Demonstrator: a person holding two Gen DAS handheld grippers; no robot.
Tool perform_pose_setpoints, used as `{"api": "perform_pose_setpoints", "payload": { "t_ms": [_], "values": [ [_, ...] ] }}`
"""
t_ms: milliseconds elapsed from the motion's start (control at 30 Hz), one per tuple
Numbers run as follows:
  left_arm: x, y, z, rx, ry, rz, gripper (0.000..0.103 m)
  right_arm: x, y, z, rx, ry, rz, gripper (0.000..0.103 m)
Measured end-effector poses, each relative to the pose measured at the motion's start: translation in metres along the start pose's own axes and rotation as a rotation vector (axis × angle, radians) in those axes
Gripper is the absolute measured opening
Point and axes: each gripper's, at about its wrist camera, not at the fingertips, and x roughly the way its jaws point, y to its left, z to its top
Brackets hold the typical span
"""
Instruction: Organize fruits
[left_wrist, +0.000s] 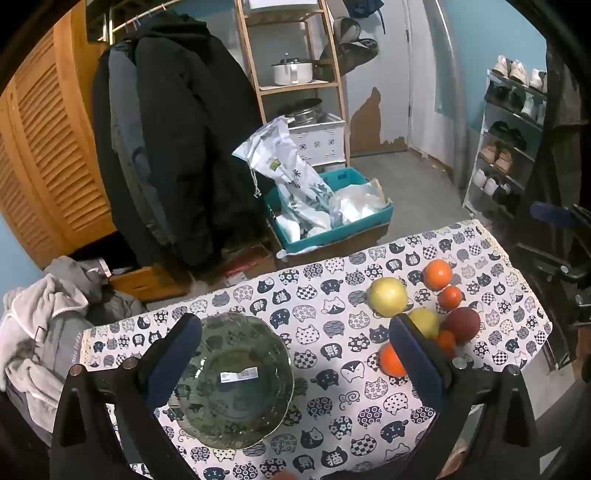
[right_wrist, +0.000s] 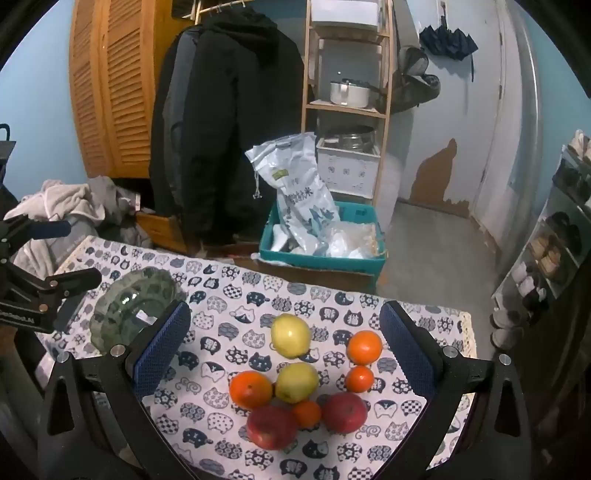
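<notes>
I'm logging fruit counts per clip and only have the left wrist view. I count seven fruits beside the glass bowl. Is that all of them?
Observer: No, there are eight. The right wrist view shows a second red apple nearest the camera. In your view, a finger of the left gripper hides it.
Operator: Is the right gripper holding anything?
Observer: No. The right gripper is open, its fingers wide apart, and it grips nothing.
Operator: Are any fruits packed tight?
Observer: Yes. A small orange sits between that apple and the other red apple, and appears to touch both.
</notes>
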Motion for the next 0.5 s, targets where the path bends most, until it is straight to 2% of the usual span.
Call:
{"api": "perform_pose_setpoints", "payload": {
  "t_ms": [33,233,500],
  "values": [
    [-0.001,0.0,0.0,-0.004,-0.005,-0.002,0.102,0.0,-0.003,0.001,0.03,0.015,0.029,0.1],
    [-0.005,-0.002,-0.011,-0.005,-0.021,-0.017,0.102,0.001,0.0,0.0,0.015,0.004,0.016,0.1],
    [0.001,0.002,-0.003,-0.021,-0.003,-0.04,0.102,0.0,-0.007,-0.005,0.018,-0.002,0.022,0.1]
  ]
}}
